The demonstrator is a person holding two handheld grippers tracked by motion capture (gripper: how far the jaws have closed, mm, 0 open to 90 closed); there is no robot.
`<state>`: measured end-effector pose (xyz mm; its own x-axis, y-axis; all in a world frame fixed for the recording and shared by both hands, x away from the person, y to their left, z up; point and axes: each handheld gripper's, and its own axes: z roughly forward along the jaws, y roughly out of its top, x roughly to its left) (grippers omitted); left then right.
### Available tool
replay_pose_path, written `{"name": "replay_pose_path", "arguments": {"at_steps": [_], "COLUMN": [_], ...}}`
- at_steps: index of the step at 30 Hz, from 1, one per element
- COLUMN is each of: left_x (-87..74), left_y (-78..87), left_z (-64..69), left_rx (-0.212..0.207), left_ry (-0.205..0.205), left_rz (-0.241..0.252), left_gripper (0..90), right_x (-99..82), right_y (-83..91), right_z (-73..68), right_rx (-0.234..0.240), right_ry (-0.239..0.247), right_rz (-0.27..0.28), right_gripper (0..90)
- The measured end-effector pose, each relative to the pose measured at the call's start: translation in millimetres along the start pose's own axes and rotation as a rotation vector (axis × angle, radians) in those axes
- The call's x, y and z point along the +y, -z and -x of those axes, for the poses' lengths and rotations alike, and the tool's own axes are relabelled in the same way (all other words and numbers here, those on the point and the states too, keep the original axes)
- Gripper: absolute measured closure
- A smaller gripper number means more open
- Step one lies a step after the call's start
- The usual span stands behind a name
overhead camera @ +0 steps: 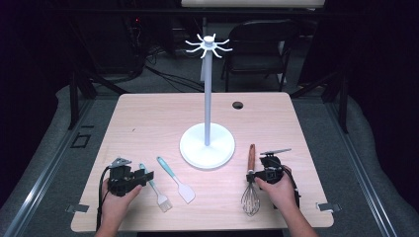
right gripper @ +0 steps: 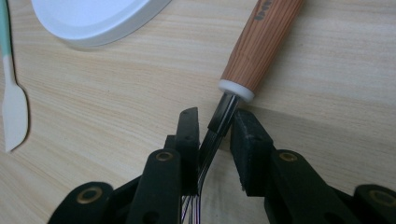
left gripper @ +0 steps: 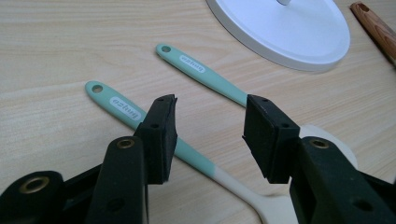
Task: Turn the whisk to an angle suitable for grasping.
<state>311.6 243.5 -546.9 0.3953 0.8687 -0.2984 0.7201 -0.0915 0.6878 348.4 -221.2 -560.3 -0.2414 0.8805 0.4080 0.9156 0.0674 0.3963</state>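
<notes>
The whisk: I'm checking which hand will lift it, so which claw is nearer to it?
Right. The right claw straddles the whisk at its wire neck, just below the wooden handle. The left claw sits across the table beside the brush, well away from it.

Your whisk (right gripper: 252,46) lies flat on the surface (right gripper: 116,102), its striped wooden handle pointing away from your right gripper (right gripper: 217,128). Its dark neck and gathered wires run back between that gripper's two jaws, close beside the left one, with a gap to the right one.
</notes>
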Motion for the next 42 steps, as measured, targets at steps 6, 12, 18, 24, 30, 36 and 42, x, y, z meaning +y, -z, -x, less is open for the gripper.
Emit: {"name": "replay_pose_path", "arguments": {"at_steps": [6,12,18,24,30,36,42], "left_x": [-0.1,-0.1,-0.1,-0.1,0.0,0.1,0.1], "left_y": [0.0,-0.3,-1.1,-1.4,-1.8,-2.5,-3.7], "left_z": [-0.1,0.0,0.4,0.3,-0.5,-0.1,0.6], "left_rx": [-0.002,-0.003,-0.005,-0.009,-0.009,-0.012,-0.011], "left_ry": [0.002,0.0,0.005,0.005,0.007,0.005,0.005], "left_rz": [0.001,0.0,0.0,0.0,-0.003,-0.004,-0.006], "left_gripper": [53.8,53.8,53.9,53.9,53.9,53.9,53.8], "right_x": [-1.3,-2.2,-1.0,0.2,-0.2,-2.3,-4.4], "right_y": [2.9,5.4,4.9,3.4,6.2,9.2,10.4], "right_z": [3.8,7.8,6.9,5.1,6.6,10.1,11.6], "right_rx": [-0.003,0.0,0.004,0.017,0.02,0.014,0.018], "right_ry": [-0.034,-0.046,-0.061,-0.072,-0.075,-0.073,-0.073], "right_rz": [0.001,-0.005,-0.018,-0.03,-0.026,-0.018,-0.011], "right_gripper": [76.1,78.6,80.1,82.5,85.3,85.7,85.8]}}
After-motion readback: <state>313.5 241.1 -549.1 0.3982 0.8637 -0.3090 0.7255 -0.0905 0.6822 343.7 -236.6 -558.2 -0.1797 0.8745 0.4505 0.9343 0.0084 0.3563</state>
